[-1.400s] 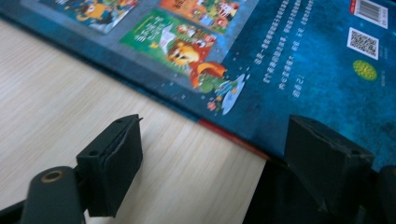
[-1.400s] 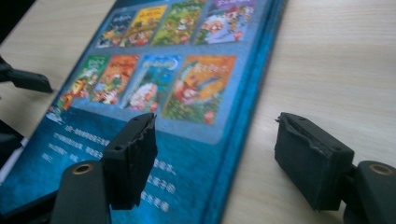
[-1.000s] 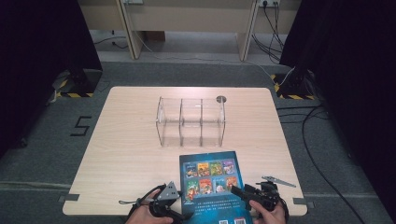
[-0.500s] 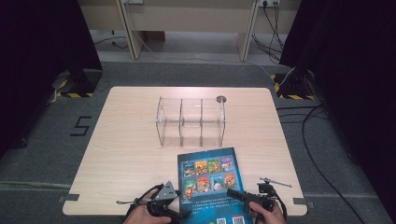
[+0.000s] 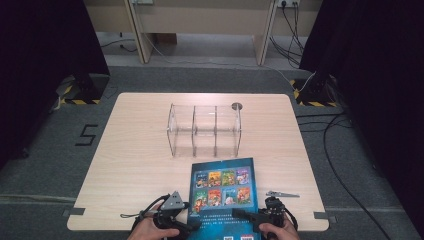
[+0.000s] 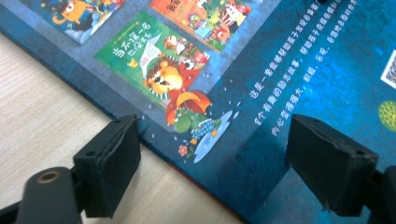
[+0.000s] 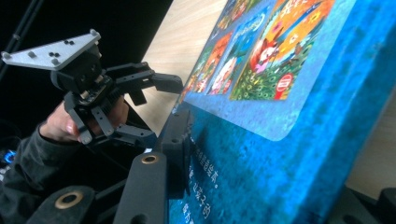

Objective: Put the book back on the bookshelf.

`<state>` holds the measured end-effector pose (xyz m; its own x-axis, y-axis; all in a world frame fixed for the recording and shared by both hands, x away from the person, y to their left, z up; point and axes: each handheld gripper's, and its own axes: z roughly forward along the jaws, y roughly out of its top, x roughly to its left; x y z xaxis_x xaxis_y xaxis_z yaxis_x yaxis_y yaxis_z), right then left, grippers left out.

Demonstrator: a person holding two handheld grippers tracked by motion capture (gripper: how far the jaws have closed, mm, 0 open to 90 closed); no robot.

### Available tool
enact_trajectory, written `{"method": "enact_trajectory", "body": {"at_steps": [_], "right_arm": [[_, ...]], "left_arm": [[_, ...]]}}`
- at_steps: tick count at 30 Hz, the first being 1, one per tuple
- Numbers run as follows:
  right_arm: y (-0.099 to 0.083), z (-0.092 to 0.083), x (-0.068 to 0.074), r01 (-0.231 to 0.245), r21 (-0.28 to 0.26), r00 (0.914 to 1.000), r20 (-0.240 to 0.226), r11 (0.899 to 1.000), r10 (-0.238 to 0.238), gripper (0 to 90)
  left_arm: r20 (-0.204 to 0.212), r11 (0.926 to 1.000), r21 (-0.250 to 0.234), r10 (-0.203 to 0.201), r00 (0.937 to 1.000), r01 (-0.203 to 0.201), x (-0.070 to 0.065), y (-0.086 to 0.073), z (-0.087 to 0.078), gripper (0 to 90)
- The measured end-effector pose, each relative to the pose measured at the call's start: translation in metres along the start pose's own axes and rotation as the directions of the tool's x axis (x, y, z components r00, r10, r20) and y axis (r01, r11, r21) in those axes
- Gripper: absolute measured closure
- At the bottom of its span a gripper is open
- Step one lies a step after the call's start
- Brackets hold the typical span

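A blue picture book [image 5: 222, 186] with rows of small cover pictures lies at the table's near edge, its lower end reaching past the rim. My left gripper [image 5: 185, 226] is at the book's left edge. In the left gripper view [image 6: 212, 158] it stands open, one jaw over the wood and one over the book [image 6: 280, 70]. My right gripper [image 5: 240, 215] reaches in from the right over the book's lower part, rolled on its side. In the right gripper view [image 7: 275, 163] its jaws stand wide, the left one against the cover [image 7: 289, 116]. The left gripper [image 7: 159, 109] shows beyond.
A clear plastic rack [image 5: 205, 131] with several slots stands at the middle of the wooden table [image 5: 130, 165], just beyond the book. A small metal disc [image 5: 236, 106] is set in the tabletop behind it. Cables lie on the floor at the right.
My right gripper has moved left from beside the book onto its lower right part. The left gripper has edged toward the book's left side. The book has hardly moved.
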<state>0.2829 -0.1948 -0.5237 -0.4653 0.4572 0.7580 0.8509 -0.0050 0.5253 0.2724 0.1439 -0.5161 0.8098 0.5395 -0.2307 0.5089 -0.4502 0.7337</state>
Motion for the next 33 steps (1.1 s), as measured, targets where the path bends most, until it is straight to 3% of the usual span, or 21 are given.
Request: {"method": "enact_trajectory", "body": {"at_steps": [4, 7, 9, 10, 12, 13, 14, 19, 20, 22, 23, 24, 26, 27, 29, 30, 31, 32, 33], "right_arm": [[-0.002, -0.001, 0.0, -0.013, -0.021, 0.9999, -0.001, 1.0, 0.013, 65.6], [-0.002, -0.002, 0.001, 0.009, -0.048, 1.0, 0.0, 0.999, -0.009, 65.9], [-0.003, -0.004, 0.008, 0.042, -0.093, 0.9991, 0.006, 0.995, -0.042, 69.5], [-0.003, -0.006, 0.01, 0.081, -0.135, 0.9967, 0.002, 0.988, -0.082, 72.7], [-0.002, -0.012, 0.016, 0.097, -0.203, 0.9933, -0.042, 0.974, -0.108, 77.7], [-0.002, -0.012, 0.016, 0.097, -0.203, 0.9933, -0.042, 0.974, -0.108, 77.7], [-0.002, -0.014, 0.024, 0.147, -0.218, 0.9867, -0.037, 0.965, -0.158, 78.0], [-0.001, -0.015, 0.029, 0.168, -0.247, 0.9842, -0.011, 0.954, -0.177, 78.0], [0.001, -0.018, 0.031, 0.184, -0.282, 0.981, -0.007, 0.941, -0.194, 78.3], [0.004, -0.022, 0.034, 0.204, -0.318, 0.977, 0.005, 0.926, -0.213, 78.4], [0.004, -0.022, 0.034, 0.204, -0.318, 0.977, 0.005, 0.926, -0.213, 78.4], [0.008, -0.027, 0.037, 0.22, -0.354, 0.9731, 0.013, 0.909, -0.23, 78.5], [0.009, -0.029, 0.04, 0.211, -0.371, 0.9745, 0.008, 0.904, -0.224, 78.6], [0.014, -0.034, 0.045, 0.254, -0.415, 0.9638, 0.032, 0.874, -0.265, 78.7], [0.018, -0.038, 0.049, 0.293, -0.43, 0.9529, 0.058, 0.854, -0.298, 78.8], [0.018, -0.038, 0.049, 0.293, -0.43, 0.9529, 0.058, 0.854, -0.298, 78.8], [0.021, -0.041, 0.053, 0.32, -0.441, 0.9447, 0.083, 0.838, -0.317, 78.7], [0.026, -0.045, 0.061, 0.376, -0.456, 0.9254, 0.14, 0.807, -0.352, 78.7], [0.026, -0.045, 0.061, 0.376, -0.456, 0.9254, 0.14, 0.807, -0.352, 78.7]], "left_arm": [[0.002, 1.0, 0.0, -0.001, 1.0, 0.001, 0.0, 0.0, 0.0, 17.8], [-0.003, 1.0, 0.001, -0.007, 1.0, 0.007, 0.001, 0.0, -0.001, 17.2], [-0.023, 0.9998, 0.011, 0.014, 0.9996, -0.014, -0.001, -0.001, -0.006, 16.3], [-0.012, 0.9998, 0.013, 0.017, 0.9998, -0.017, -0.002, -0.001, -0.007, 18.8], [0.0, 0.9998, 0.011, 0.017, 0.9999, -0.017, -0.004, -0.002, -0.009, 19.2], [0.0, 0.9998, 0.011, 0.017, 0.9999, -0.017, -0.004, -0.002, -0.009, 19.2], [0.002, 0.9997, 0.012, 0.019, 0.9998, -0.019, -0.005, -0.002, -0.008, 19.2], [0.005, 0.9999, -0.009, 0.01, 0.9999, -0.01, -0.004, -0.001, -0.011, 19.1], [0.003, 0.9997, -0.024, 0.001, 1.0, -0.001, -0.001, 0.0, -0.015, 18.9], [-0.002, 0.9994, -0.034, -0.005, 1.0, 0.005, 0.002, 0.0, -0.017, 18.6], [-0.003, 0.9991, -0.041, -0.011, 0.9999, 0.011, 0.003, 0.0, -0.018, 18.6], [0.01, 0.9975, -0.065, -0.028, 0.9995, 0.029, 0.007, 0.001, -0.021, 18.7], [0.014, 0.9967, -0.072, -0.037, 0.9992, 0.038, 0.008, 0.001, -0.022, 18.8], [-0.001, 0.9965, -0.076, -0.035, 0.9994, 0.035, 0.011, 0.001, -0.023, 19.0], [-0.01, 0.9967, -0.074, -0.035, 0.9994, 0.034, 0.013, 0.001, -0.023, 19.2], [-0.018, 0.9967, -0.074, -0.037, 0.9992, 0.035, 0.015, 0.0, -0.024, 19.2], [-0.026, 0.9963, -0.076, -0.042, 0.9988, 0.039, 0.016, 0.0, -0.024, 19.5], [-0.036, 0.9959, -0.08, -0.046, 0.9983, 0.043, 0.019, 0.0, -0.026, 20.6], [-0.036, 0.9959, -0.08, -0.046, 0.9983, 0.043, 0.019, 0.0, -0.026, 20.6]]}}
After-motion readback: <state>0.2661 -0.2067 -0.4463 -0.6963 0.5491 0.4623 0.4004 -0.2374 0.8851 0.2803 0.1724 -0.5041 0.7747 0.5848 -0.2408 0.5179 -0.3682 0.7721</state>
